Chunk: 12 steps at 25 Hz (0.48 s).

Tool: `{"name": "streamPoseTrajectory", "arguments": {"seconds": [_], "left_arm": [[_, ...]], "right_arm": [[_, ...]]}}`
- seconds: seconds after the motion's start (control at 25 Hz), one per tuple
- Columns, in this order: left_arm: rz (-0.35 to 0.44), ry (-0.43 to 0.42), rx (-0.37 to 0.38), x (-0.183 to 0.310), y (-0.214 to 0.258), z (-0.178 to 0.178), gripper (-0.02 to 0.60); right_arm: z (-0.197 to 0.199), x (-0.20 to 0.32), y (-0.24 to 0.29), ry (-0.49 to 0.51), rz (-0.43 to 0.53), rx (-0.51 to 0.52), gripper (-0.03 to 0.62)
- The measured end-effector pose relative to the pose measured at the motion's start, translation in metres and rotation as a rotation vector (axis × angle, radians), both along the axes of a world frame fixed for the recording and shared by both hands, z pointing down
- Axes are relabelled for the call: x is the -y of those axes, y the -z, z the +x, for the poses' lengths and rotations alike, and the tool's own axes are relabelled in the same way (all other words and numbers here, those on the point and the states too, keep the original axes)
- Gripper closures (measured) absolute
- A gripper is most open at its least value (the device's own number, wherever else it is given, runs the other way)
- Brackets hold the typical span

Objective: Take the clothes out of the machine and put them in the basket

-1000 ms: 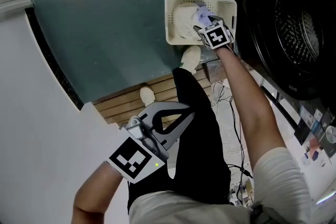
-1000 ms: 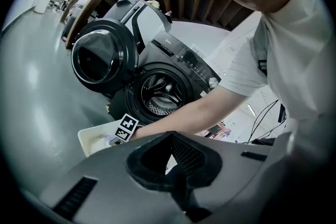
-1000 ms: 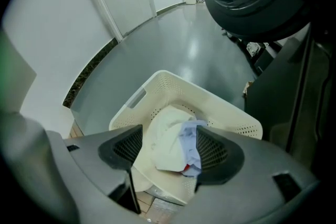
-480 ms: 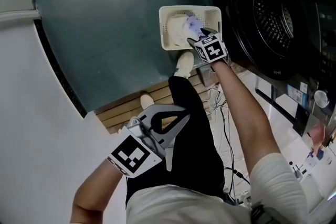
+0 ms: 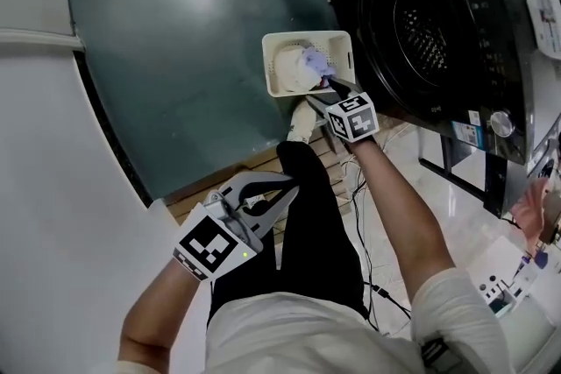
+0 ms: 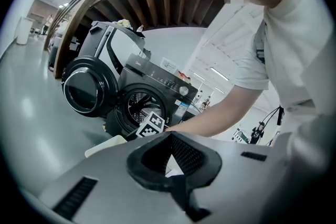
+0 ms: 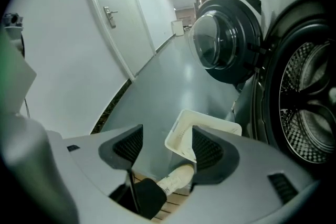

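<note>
Right claw (image 7: pixel 168 148) spread, empty, over basket (image 5: pixel 307 35); left claw (image 6: pixel 169 157) pressed together; we'd next reach deep into drum (image 5: pixel 421 39) beside it.

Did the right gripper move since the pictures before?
Yes. The right gripper pulled back from over the basket, toward the person, jaws open and empty.

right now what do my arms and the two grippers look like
The left gripper and right gripper are grey with black ribbed pads, each carrying a white cube with black square markers. You wear a white short-sleeved top; forearms bare.
</note>
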<state>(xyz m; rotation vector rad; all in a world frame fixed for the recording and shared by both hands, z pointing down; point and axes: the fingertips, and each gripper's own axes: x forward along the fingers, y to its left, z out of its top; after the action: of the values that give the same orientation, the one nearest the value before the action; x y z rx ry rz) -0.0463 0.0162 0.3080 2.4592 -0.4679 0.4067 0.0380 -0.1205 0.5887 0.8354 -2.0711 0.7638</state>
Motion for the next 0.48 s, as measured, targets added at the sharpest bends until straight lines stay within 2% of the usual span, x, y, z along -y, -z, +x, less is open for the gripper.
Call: {"name": "streamPoseTrajectory", "arguments": {"seconds": [0.32, 0.48], "left_arm": [[0.054, -0.021, 0.027, -0.020, 0.044, -0.014, 0.583], [0.066, -0.038, 0.033, -0.036, 0.065, -0.016, 0.583]], "right_arm": [[-0.013, -0.040, 0.109, -0.026, 0.085, 0.112, 0.324], [-0.018, -0.058, 0.163, -0.041, 0.126, 0.155, 0.371]]}}
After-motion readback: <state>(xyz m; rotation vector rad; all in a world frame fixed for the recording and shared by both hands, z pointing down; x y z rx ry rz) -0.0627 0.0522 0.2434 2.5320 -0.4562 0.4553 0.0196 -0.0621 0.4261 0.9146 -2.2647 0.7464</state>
